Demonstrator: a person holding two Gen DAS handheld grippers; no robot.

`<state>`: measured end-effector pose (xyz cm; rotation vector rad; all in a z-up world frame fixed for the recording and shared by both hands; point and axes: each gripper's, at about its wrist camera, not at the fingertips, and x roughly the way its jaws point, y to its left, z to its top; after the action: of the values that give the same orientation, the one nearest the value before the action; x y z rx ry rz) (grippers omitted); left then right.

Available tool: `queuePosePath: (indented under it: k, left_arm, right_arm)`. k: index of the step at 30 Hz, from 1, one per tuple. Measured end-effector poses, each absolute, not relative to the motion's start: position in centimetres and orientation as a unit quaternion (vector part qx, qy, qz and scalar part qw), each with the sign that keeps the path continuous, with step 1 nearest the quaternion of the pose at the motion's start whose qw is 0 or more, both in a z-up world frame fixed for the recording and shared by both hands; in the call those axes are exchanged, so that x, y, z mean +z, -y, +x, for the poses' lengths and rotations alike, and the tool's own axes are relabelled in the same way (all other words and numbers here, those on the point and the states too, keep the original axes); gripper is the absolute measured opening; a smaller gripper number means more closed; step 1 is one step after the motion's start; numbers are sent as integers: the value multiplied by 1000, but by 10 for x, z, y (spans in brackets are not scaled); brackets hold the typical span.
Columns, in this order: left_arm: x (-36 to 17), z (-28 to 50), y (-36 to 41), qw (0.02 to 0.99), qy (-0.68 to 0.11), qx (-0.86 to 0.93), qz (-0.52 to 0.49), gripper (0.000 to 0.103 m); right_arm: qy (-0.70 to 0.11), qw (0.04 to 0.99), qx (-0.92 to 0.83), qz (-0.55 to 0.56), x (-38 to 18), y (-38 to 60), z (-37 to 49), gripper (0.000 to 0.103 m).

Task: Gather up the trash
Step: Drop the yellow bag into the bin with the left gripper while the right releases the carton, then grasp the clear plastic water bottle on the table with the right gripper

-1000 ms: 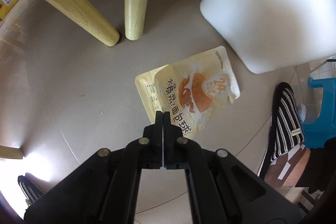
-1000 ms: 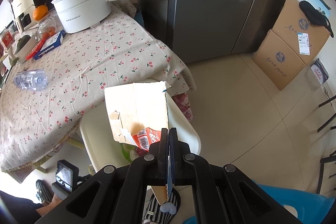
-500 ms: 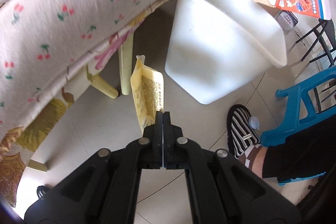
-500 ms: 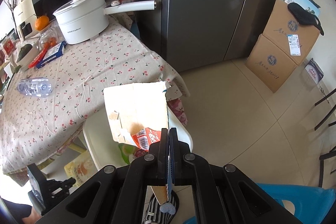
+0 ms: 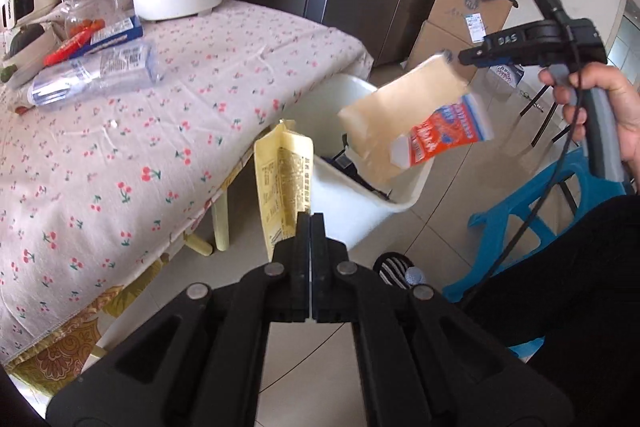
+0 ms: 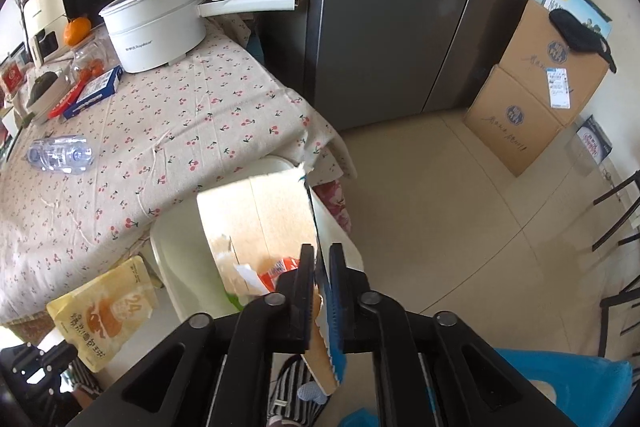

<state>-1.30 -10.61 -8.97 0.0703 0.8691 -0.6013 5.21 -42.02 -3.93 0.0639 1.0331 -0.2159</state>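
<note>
The left gripper [image 5: 310, 223] clamps the yellow pouch [image 5: 285, 187], hanging upright just left of the white bin [image 5: 404, 201]. The right gripper [image 6: 319, 263], jaws just parting, releases the carton [image 5: 416, 123] above the bin at centre-right.

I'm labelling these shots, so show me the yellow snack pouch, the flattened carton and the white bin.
yellow snack pouch [image 5: 285, 183], left wrist view, its printed back panel
flattened carton [image 5: 404, 115], left wrist view, its plain tan face
white bin [image 5: 340, 201], left wrist view, its outer wall
</note>
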Motion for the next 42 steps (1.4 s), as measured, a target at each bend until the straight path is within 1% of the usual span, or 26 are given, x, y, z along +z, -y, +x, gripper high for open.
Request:
queuePosePath:
  k: [1, 2, 3, 8, 10, 16, 20, 22, 24, 26, 28, 30, 32, 35, 39, 42]
  left_arm:
    - [-85, -14, 112, 865, -408, -290, 33, 0]
    - [-81, -13, 116, 867, -402, -294, 32, 0]
    - [-74, -11, 119, 867, -397, -299, 31, 0]
    - [-47, 4, 140, 870, -377, -316, 33, 0]
    - [-44, 11, 152, 868, -377, -322, 37, 0]
    - [-56, 41, 194, 866, -379, -322, 59, 0]
    - [-68, 60, 208, 861, -391, -319, 63, 1]
    - [-73, 69, 208, 857, -404, -314, 60, 13]
    - [-73, 73, 202, 859, -407, -307, 56, 51]
    - [-70, 73, 194, 862, -403, -302, 55, 61]
    - [-66, 73, 184, 863, -405, -297, 61, 65]
    - [-61, 74, 171, 866, -406, -285, 66, 76]
    - [-58, 76, 155, 871, -406, -267, 73, 82]
    - [-53, 80, 130, 876, -410, -237, 86, 85]
    - [-45, 86, 94, 882, -416, -196, 100, 101]
    - [-37, 92, 64, 889, -416, -165, 98, 102]
  right_arm:
    - [-491, 864, -105, 39, -39, 422, 52, 41]
    - [-488, 865, -106, 44, -38, 423, 51, 45]
    - [-485, 866, -108, 46, -36, 424, 50, 47]
    - [-477, 870, -111, 59, -30, 431, 44, 50]
    - [-473, 871, -116, 66, -28, 434, 42, 53]
    - [-460, 874, -134, 87, -21, 445, 38, 61]
    - [-455, 874, -140, 94, -19, 450, 37, 65]
    - [-452, 875, -143, 96, -17, 450, 37, 69]
    - [-450, 876, -145, 95, -16, 449, 38, 72]
    - [-450, 877, -144, 93, -16, 448, 39, 74]
    - [-450, 877, -142, 89, -16, 445, 40, 75]
    - [-450, 878, -139, 84, -16, 440, 43, 75]
    - [-450, 880, -134, 78, -15, 434, 46, 76]
    - [-447, 883, -127, 68, -13, 423, 52, 79]
    - [-446, 886, -115, 58, -12, 402, 63, 82]
    - [-446, 888, -101, 55, -12, 383, 73, 84]
